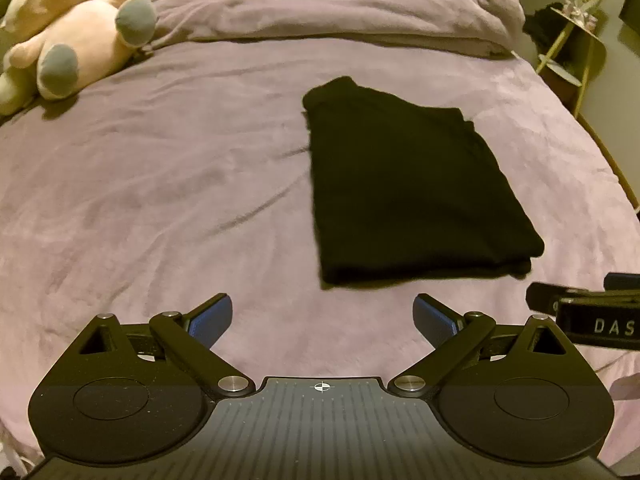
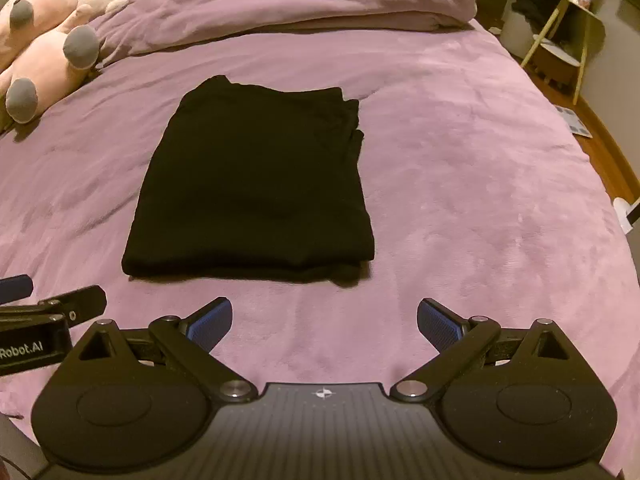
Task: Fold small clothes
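A black garment lies folded into a flat rectangle on the purple bed cover; it also shows in the right wrist view. My left gripper is open and empty, a little short of the garment's near edge and left of it. My right gripper is open and empty, just short of the garment's near right corner. Each gripper's tip shows at the edge of the other's view: the right one and the left one.
A pink plush toy with grey feet lies at the far left of the bed. A bunched purple duvet lies across the far end. A small side table stands on the floor to the right of the bed.
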A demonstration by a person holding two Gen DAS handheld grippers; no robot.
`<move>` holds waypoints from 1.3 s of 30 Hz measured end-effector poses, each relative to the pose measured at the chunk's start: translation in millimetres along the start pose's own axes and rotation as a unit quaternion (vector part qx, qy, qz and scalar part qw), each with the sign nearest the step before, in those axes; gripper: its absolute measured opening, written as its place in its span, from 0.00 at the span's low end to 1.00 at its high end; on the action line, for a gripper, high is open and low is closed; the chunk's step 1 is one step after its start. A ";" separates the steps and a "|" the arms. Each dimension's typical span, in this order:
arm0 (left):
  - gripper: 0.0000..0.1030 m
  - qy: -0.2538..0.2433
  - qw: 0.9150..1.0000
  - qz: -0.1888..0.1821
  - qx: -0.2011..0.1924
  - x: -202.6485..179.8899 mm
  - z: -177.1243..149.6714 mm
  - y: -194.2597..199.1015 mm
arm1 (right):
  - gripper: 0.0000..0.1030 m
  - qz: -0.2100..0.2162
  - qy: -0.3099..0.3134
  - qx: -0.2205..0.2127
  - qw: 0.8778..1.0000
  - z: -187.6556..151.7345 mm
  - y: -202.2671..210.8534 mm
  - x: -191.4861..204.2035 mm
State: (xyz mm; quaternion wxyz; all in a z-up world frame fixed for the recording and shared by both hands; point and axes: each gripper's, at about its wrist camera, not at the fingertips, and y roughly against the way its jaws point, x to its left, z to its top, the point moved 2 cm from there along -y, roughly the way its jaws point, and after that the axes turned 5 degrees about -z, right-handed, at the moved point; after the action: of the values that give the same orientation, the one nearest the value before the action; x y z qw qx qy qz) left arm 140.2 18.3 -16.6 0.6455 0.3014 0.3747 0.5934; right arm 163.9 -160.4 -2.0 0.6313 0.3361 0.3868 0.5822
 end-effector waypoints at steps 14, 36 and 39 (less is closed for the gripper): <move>0.97 -0.014 1.000 0.018 0.007 -5.3 0.3 -4.3 | 0.96 -0.006 0.005 -0.009 1.000 3.5 2.7 1.3; 0.97 -0.014 1.000 0.017 0.016 -4.6 0.8 -12.4 | 0.96 -0.002 0.002 0.002 1.000 4.1 -4.5 -0.3; 0.97 -0.013 1.000 0.018 0.018 -4.7 0.8 -13.8 | 0.96 -0.004 0.003 0.003 1.000 3.7 -5.8 -0.4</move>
State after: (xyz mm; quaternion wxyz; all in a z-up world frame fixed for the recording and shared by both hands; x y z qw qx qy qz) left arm 148.3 12.0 -27.1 0.6335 0.3276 0.3717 0.5943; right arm 170.0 -161.3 -5.3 0.6313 0.3350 0.3920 0.5794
